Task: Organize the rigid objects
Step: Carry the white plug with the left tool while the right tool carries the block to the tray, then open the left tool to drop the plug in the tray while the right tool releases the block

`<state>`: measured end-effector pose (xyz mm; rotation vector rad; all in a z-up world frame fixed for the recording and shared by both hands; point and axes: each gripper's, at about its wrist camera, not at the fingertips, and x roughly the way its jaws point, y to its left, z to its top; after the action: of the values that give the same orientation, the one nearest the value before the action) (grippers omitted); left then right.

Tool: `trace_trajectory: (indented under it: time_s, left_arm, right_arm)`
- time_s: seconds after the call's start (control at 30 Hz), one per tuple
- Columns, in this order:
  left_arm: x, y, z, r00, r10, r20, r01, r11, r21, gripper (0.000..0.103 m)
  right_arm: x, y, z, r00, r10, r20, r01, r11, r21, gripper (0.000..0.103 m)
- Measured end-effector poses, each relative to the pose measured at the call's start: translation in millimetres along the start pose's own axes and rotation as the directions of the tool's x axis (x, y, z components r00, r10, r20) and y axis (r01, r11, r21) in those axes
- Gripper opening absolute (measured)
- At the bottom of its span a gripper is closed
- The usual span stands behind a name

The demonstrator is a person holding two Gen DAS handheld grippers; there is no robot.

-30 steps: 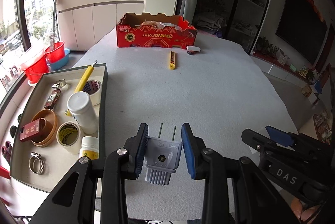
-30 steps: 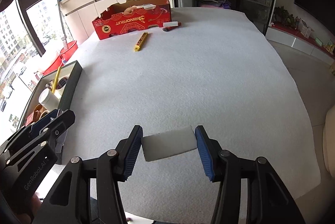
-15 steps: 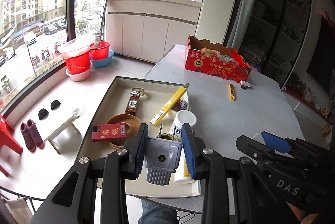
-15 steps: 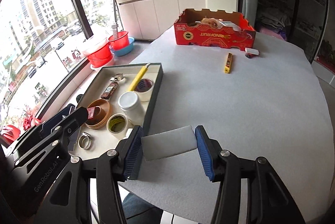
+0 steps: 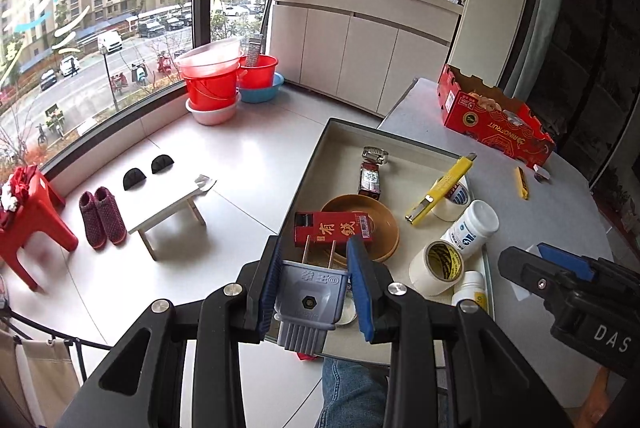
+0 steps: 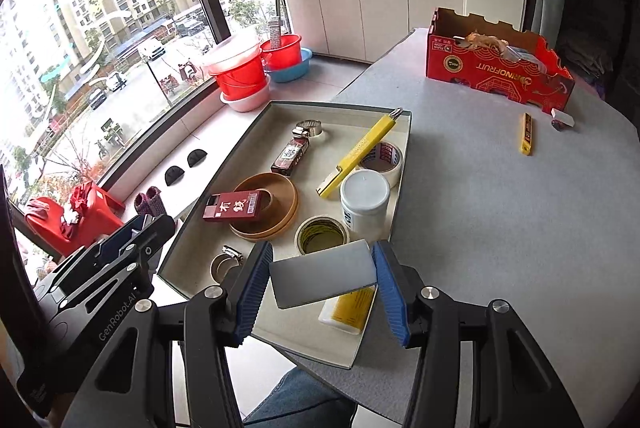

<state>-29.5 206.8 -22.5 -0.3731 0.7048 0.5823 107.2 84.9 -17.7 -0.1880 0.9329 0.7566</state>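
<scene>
left gripper (image 5: 316, 292): clamps grey plug (image 5: 310, 298), 2 prongs forward, above tray (image 5: 320, 148) near corner | right gripper (image 6: 322, 284): grips grey card (image 6: 324, 278) above tray's near end

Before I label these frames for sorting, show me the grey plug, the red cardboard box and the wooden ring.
grey plug (image 5: 310, 294): left wrist view, on its grey body between the blue pads.
red cardboard box (image 6: 496, 74): right wrist view, on its printed front wall.
wooden ring (image 6: 286, 214): right wrist view, on its outer rim.
</scene>
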Motion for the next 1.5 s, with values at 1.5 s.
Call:
trace_trajectory:
  time_s: [1.5]
  left_arm:
    - [52.1, -43.3, -0.7, 0.995, -0.008, -0.100, 0.017, 0.996, 0.093, 0.036]
  right_arm:
    - [47.7, -10.1, 48.0, 0.999, 0.028, -0.040, -0.027, 0.999, 0.036, 0.053]
